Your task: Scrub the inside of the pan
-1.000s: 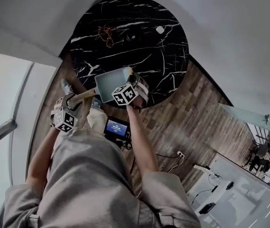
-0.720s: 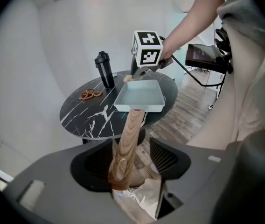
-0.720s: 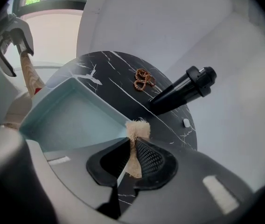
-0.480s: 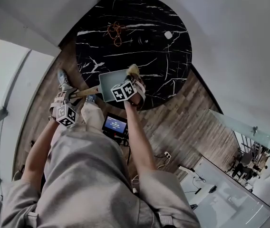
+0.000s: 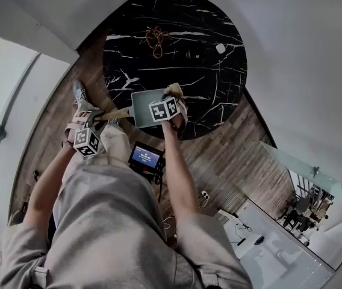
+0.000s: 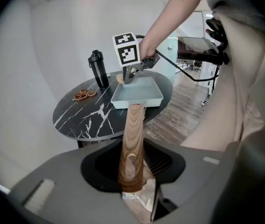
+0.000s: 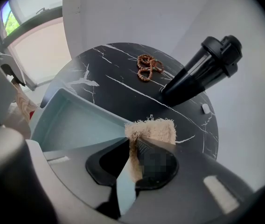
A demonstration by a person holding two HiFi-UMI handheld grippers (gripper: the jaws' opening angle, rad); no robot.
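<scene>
A pale blue square pan (image 5: 147,106) lies at the near edge of the round black marble table (image 5: 207,71). Its wooden handle (image 6: 132,139) runs back between the jaws of my left gripper (image 6: 133,171), which have just been closing and now grip it. My right gripper (image 7: 133,148) hangs over the pan's far right corner and points steeply down. It pinches a beige scrub pad (image 7: 153,129), and its jaws have just been opening a little with the pad still between them. In the left gripper view, the right gripper's marker cube (image 6: 126,49) shows above the pan (image 6: 137,93).
A black bottle (image 7: 202,69), a string of brown beads (image 7: 147,66) and a small white piece (image 7: 205,108) are on the table beyond the pan. A device with a lit screen (image 5: 146,156) is on the wooden floor by the person's legs. A wall rises behind the table.
Both grippers have sunk a little toward the table with the pan and the pad. The right gripper has tipped further down over the pan. The head camera has shifted.
</scene>
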